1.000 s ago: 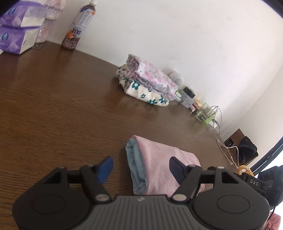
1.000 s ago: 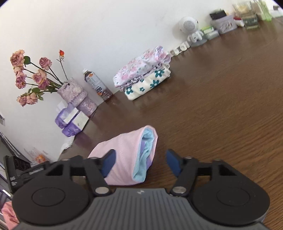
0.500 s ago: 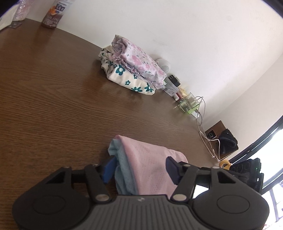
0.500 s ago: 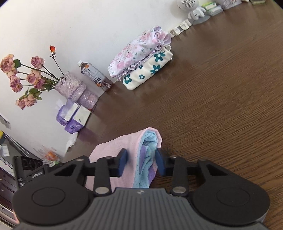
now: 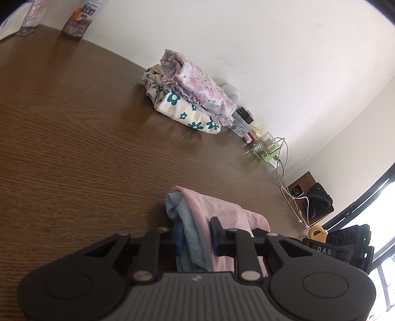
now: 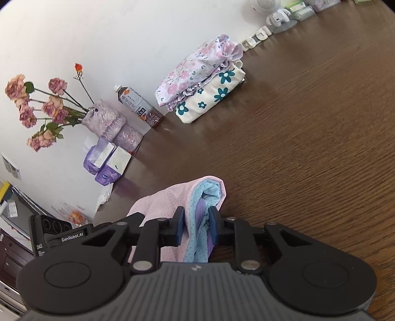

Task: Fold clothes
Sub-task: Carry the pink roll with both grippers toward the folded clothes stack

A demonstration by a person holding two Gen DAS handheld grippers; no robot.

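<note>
A folded pink garment [image 5: 222, 212] with a light blue lining is held between both grippers over the brown wooden table [image 5: 86, 153]. My left gripper [image 5: 196, 238] is shut on its blue-lined left end. In the right wrist view the same pink garment [image 6: 167, 200] shows blue and purple layers, and my right gripper [image 6: 196, 223] is shut on that end. A stack of folded floral clothes [image 5: 190, 96] rests by the wall, also seen as the floral stack [image 6: 202, 76] from the right.
Along the wall stand a tea bottle [image 6: 138, 106], a vase of dried roses [image 6: 103, 121], purple tissue packs [image 6: 108, 163], a white speaker [image 6: 269, 5] and small jars with a cable [image 5: 266, 148]. The table's right edge [image 5: 284, 197] drops to a bag on the floor.
Both grippers went from open around the garment's ends to shut on them. The right one closed first, then the left. The garment's ends now bunch between the fingers.
</note>
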